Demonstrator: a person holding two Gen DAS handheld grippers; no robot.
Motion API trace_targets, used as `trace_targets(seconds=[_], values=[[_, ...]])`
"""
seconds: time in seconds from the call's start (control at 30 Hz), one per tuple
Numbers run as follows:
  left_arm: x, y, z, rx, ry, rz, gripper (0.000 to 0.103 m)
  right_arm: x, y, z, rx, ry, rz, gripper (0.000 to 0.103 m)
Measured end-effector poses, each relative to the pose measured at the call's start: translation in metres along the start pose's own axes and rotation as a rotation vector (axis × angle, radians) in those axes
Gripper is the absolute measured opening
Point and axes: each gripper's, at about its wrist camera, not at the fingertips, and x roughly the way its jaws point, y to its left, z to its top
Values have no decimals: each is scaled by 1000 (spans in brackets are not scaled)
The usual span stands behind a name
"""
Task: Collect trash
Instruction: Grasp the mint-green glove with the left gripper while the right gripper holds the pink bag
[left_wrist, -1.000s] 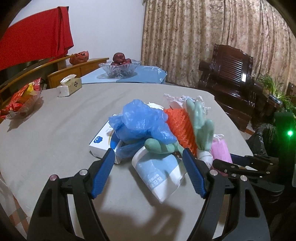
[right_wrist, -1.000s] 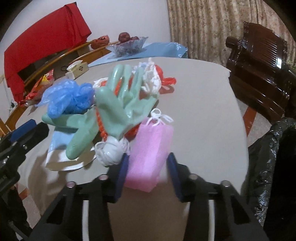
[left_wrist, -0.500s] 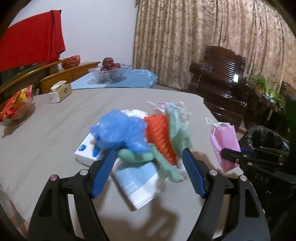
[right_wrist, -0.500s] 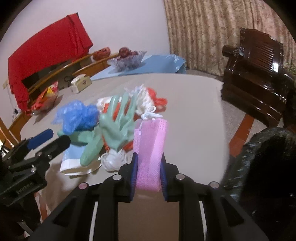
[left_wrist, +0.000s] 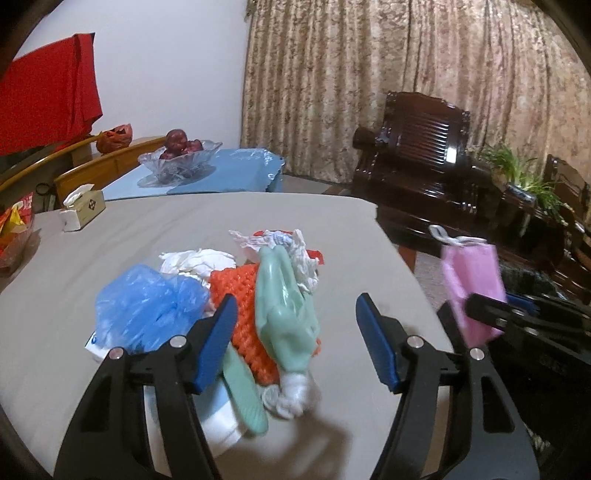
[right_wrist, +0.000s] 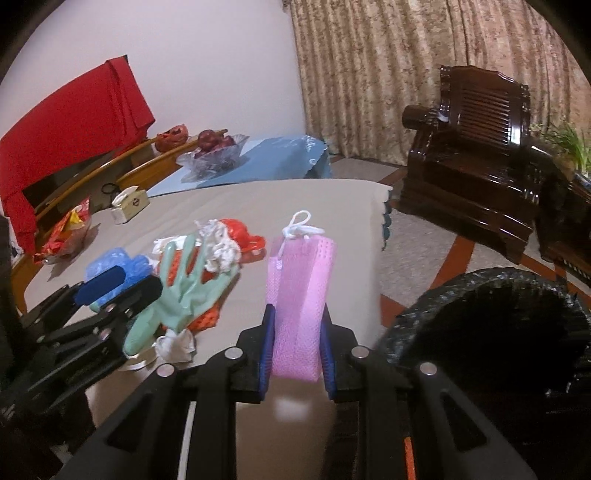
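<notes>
Pink mask (right_wrist: 300, 295) now lifted, right claw (right_wrist: 297, 350) clamped.

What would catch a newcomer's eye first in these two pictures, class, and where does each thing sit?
First, the pink mask, pinched upright in the right claw above the table's near edge. Next, the colourful trash heap on the grey table, with the open left claw over its near side. Last, the black bin bag gaping on the right, beside the table.

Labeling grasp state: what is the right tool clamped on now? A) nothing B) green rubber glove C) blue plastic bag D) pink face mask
D: the right tool is shut on the pink face mask, lifted off the table near the black trash bag.
</notes>
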Motion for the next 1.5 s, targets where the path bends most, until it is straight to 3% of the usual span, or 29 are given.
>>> trace_targets(seconds=[0.17, 0.23, 0.37, 0.5, 1.03, 1.5], values=[[28, 4, -2, 0, 51, 45, 58, 1, -8, 0, 3, -3, -3, 22], [40, 6, -3, -5, 76, 49, 52, 2, -11, 0, 6, -1, -2, 22], [54, 8, -6, -4, 118, 55, 28, 4, -15, -1, 13, 5, -3, 22], [49, 5, -7, -1, 107, 54, 18, 2, -18, -2, 16, 2, -6, 22], [-15, -19, 7, -15, 15, -66, 15, -25, -17, -2, 0, -46, -14, 22], [-50, -63, 21, 15, -36, -194, 15, -77, -39, 0, 32, -117, -80, 22]])
